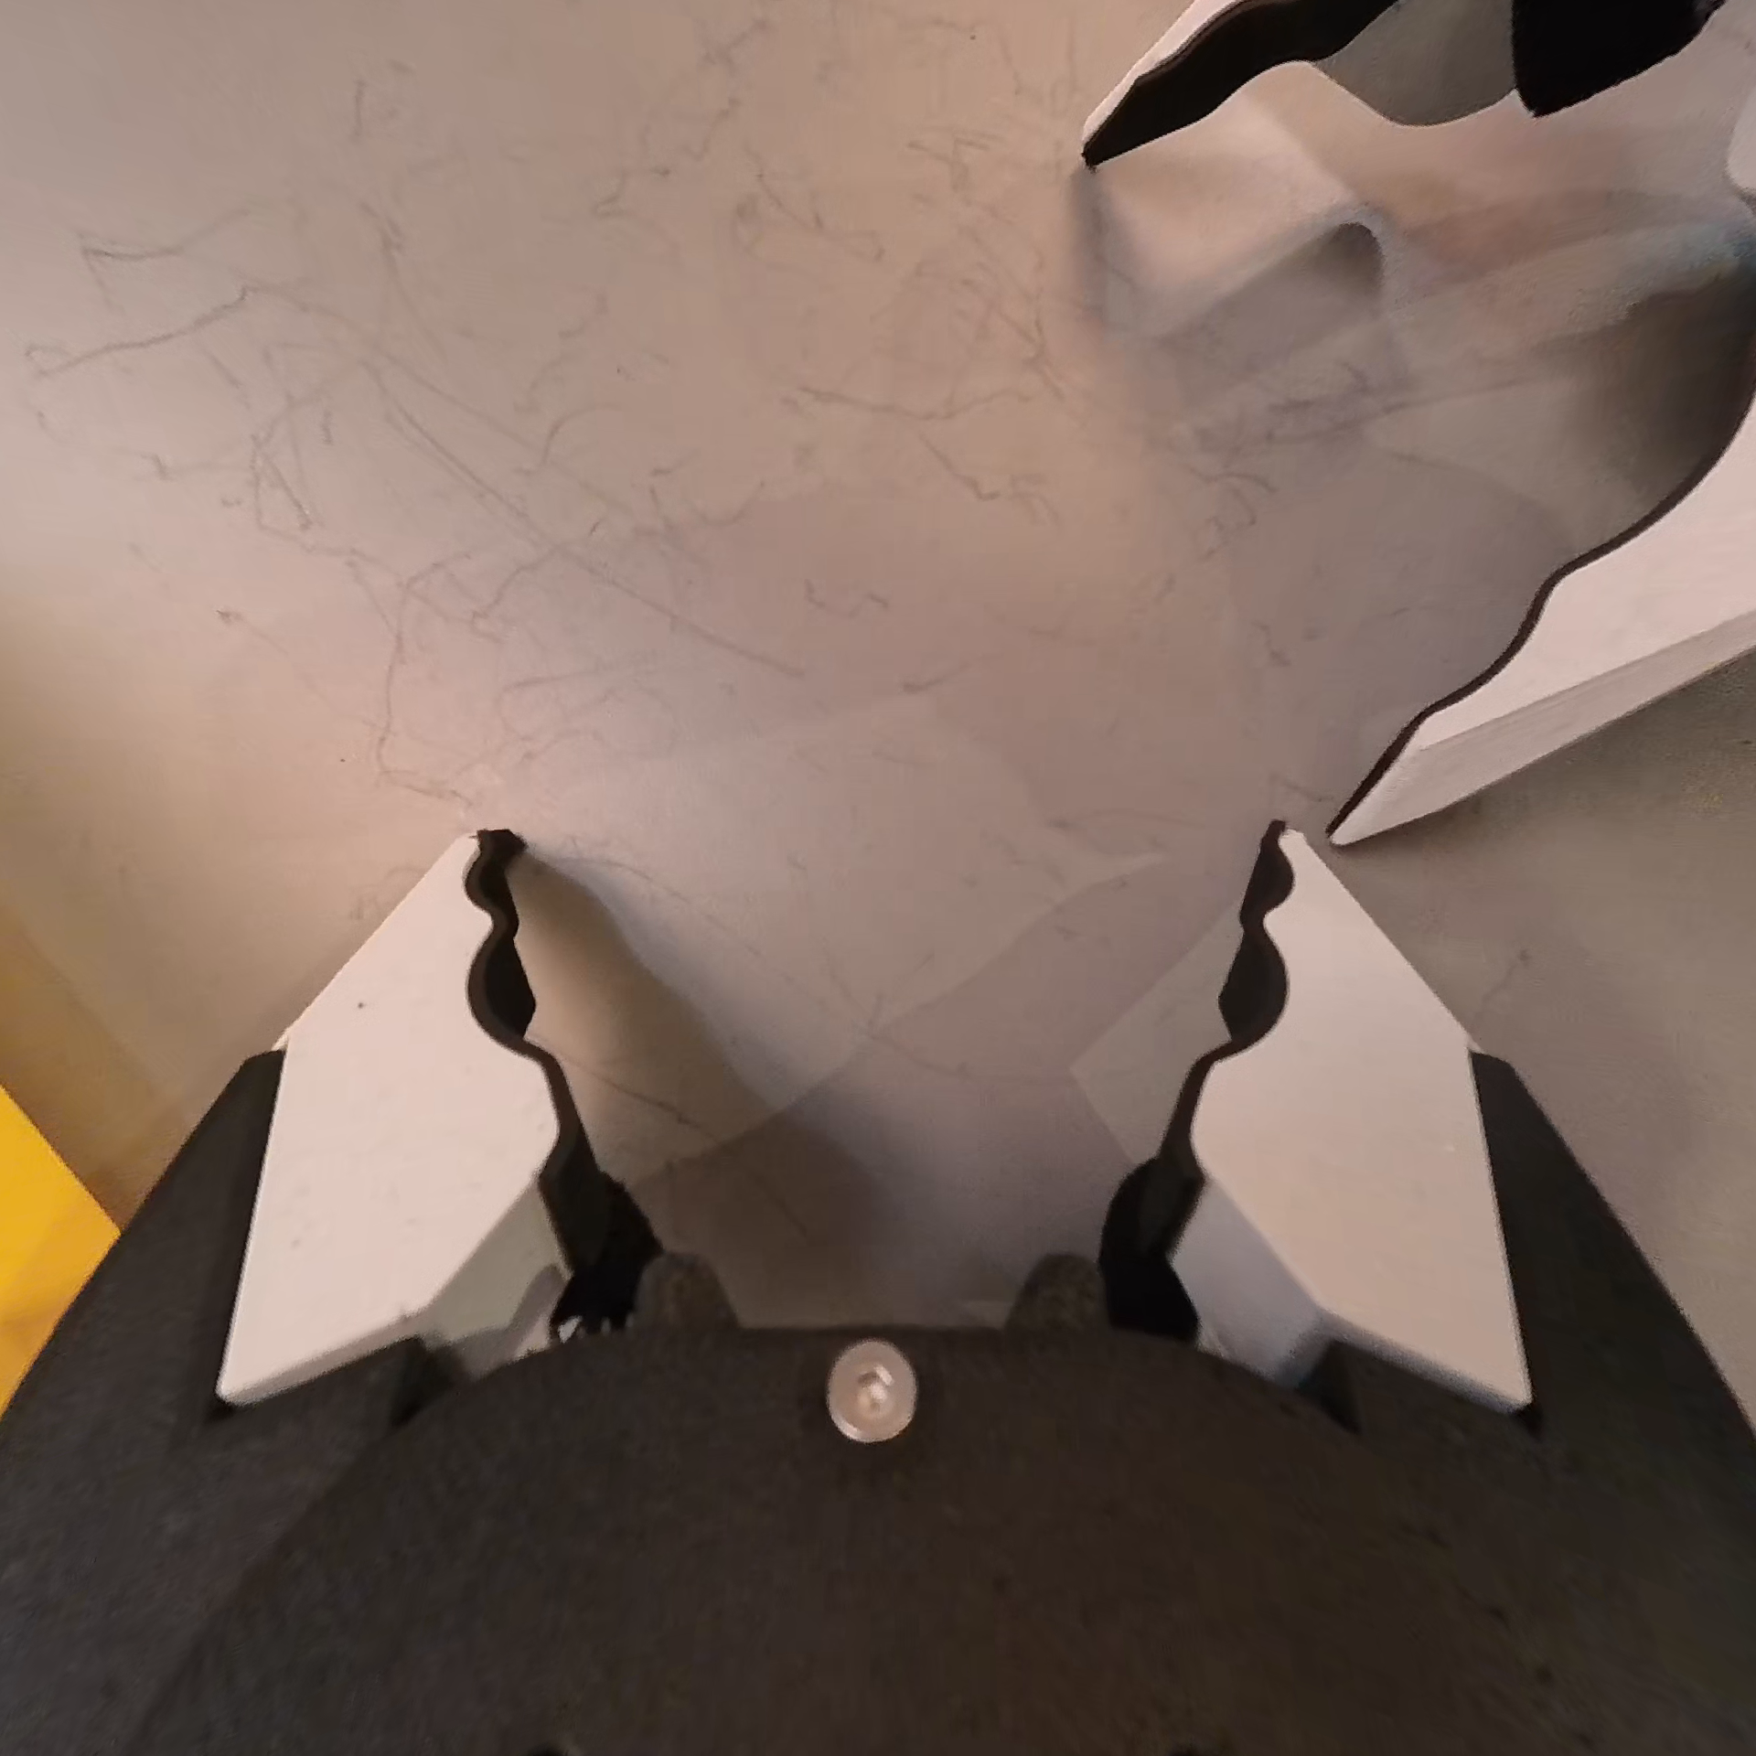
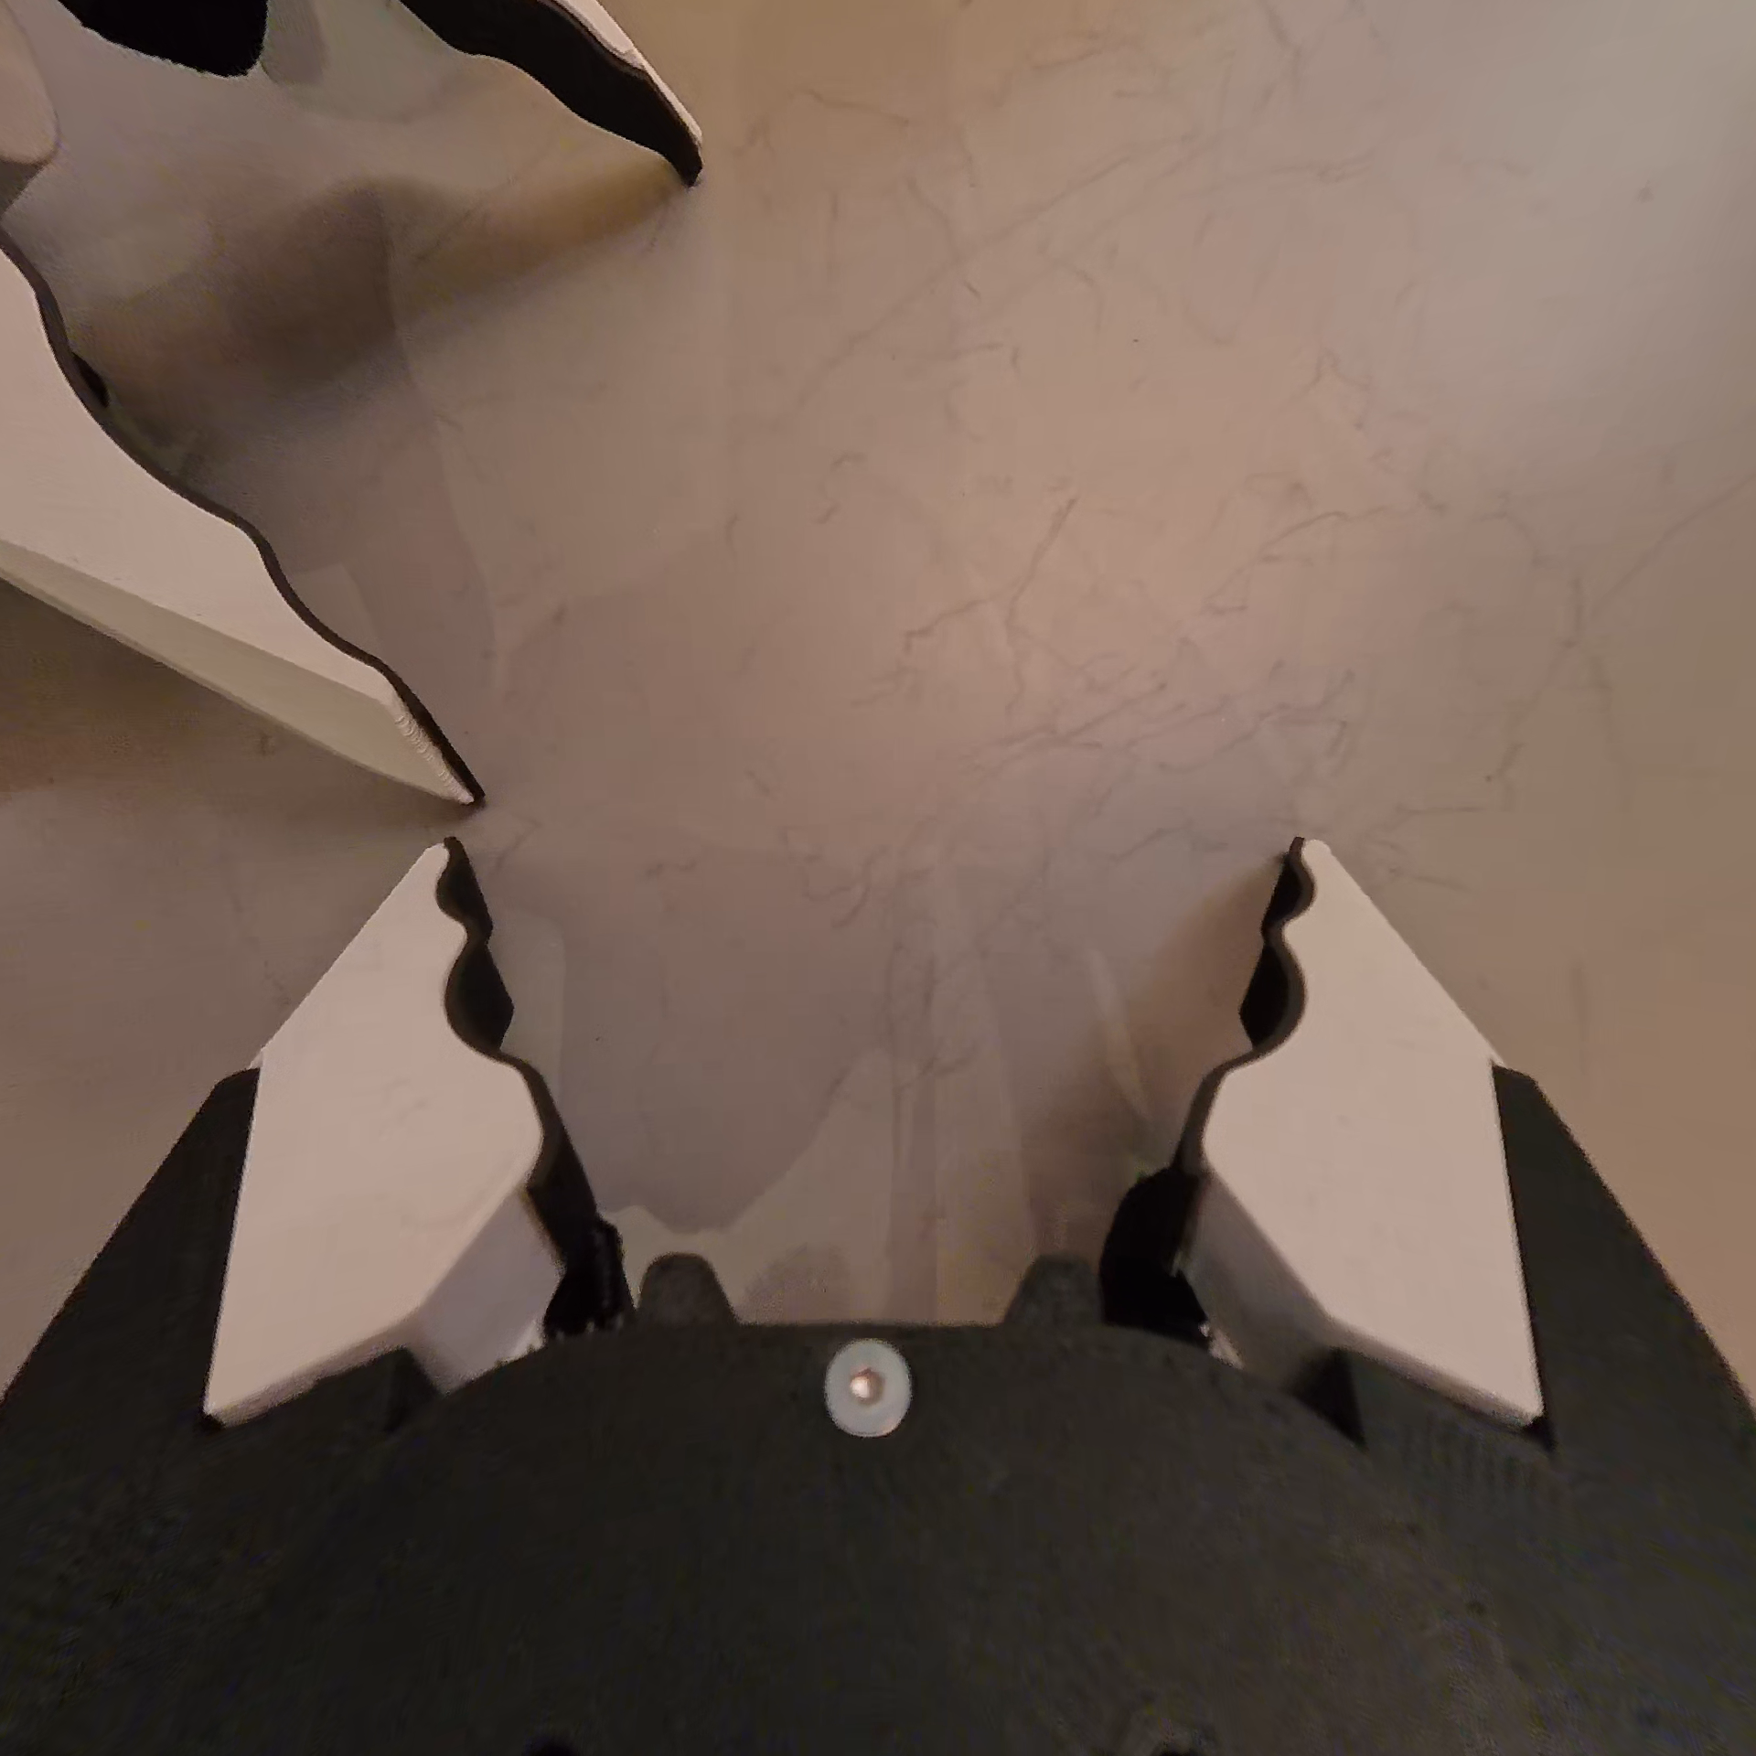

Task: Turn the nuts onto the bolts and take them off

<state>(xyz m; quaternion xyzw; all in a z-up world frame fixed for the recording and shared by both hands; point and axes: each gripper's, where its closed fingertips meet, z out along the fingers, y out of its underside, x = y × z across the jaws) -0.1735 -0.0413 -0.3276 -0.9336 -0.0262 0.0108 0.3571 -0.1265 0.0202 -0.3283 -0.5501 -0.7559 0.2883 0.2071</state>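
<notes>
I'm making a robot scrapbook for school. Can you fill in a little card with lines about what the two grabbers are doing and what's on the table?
Left gripper: open, holding nothing
Right gripper: open, holding nothing
How they stand: both point down at the table, side by side, each one's fingers showing in the other's view
Table: pale, with thin dark scratch marks
Yellow thing: at the left edge of the left wrist view, too cut off to identify
Nuts and bolts: none in view

Yellow object (image 1: 43,1178) at eight o'clock, cut by the left wrist view's edge, unidentifiable; right gripper (image 1: 1226,485) cropped at two o'clock.
</notes>
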